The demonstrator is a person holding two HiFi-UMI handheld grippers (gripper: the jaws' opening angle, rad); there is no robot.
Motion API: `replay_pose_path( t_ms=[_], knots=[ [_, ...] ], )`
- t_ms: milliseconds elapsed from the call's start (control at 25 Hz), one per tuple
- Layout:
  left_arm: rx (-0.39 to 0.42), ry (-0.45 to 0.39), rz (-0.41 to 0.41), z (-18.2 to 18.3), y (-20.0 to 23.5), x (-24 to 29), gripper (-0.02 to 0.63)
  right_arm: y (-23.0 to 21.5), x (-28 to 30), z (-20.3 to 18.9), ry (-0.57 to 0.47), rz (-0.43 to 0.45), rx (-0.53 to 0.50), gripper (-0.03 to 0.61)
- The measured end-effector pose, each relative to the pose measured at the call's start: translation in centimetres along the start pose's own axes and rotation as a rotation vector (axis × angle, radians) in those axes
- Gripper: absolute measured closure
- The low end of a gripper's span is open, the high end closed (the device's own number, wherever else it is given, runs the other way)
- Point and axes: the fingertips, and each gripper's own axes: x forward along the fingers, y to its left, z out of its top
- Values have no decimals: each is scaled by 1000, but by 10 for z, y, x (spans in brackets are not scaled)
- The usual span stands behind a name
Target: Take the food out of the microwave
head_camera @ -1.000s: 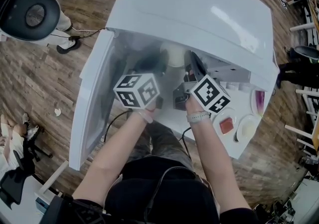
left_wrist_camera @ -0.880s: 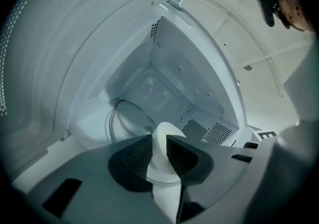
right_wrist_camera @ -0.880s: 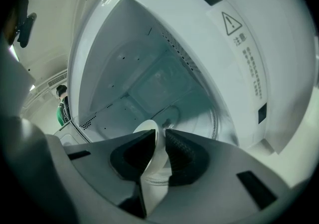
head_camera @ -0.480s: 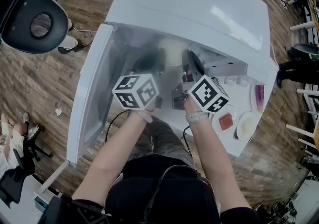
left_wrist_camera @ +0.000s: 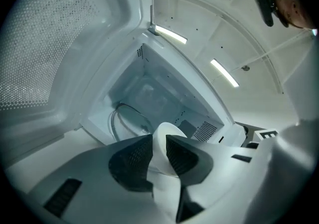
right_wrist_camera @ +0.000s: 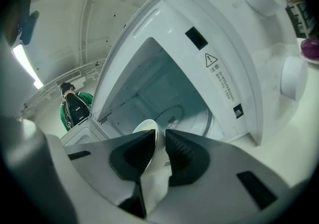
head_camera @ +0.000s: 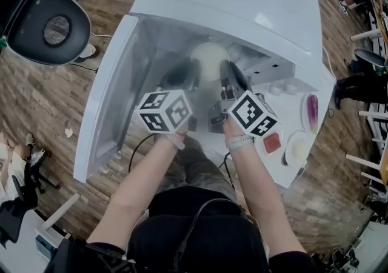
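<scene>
Both jaws are clamped on the rim. The left gripper [left_wrist_camera: 159,143] pinches 1 side of the white round bowl [head_camera: 209,59] and the right gripper [right_wrist_camera: 160,141] pinches the opposite side. The 2-point hold makes sense to me: a thin rim with food inside would tip under a single pinch. Both grippers point slightly down, which should keep the bowl about level.

The bowl sits between the 2 grippers at the mouth of the white boxy microwave [head_camera: 242,5], just under its top front edge. The glass turntable ring [left_wrist_camera: 124,118] lies deeper in, behind the bowl. I can't tell what's in the bowl.

Edges:
- The white microwave door [head_camera: 115,96] is swung wide to the left, near the left gripper but not touching it.
- The cavity's right wall and the control strip run close beside the right gripper. This looks like the tighter side.
- The top lip is directly above the bowl, so there's not much headroom until it's out.

Open room: the path straight back toward the person looks free. On the white table [head_camera: 291,117], the front-right area holds small dishes with red and purple items. The bare strip right in front of the microwave looks like the likelier landing spot, though it's narrow.
</scene>
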Motion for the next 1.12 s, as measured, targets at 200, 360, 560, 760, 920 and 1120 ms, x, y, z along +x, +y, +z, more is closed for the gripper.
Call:
replay_pose_path(
  t_ms=[200, 360, 560, 760, 920, 1120],
  knots=[
    [7, -2, 12, -6, -4, -6, 525, -2, -9, -3, 9, 1, -2, 500],
    [11, -3, 17, -11, -10, -12, 525, -4, -18, -5, 9, 3, -1, 500],
    [13, -4, 22, -18, -20, -16, 525, -8, -30, -3, 13, 5, -2, 500],
    [8, 10, 40, -31, -29, -24, 525, -13, -44, -7, 30, 8, 12, 500],
    [5, 34, 61, -43, -30, -32, 525, -18, -53, -16, 49, 0, 31, 500],
    [6, 63, 73, -51, -27, -35, 525, -21, -58, -24, 59, -28, 41, 500]
  ],
)
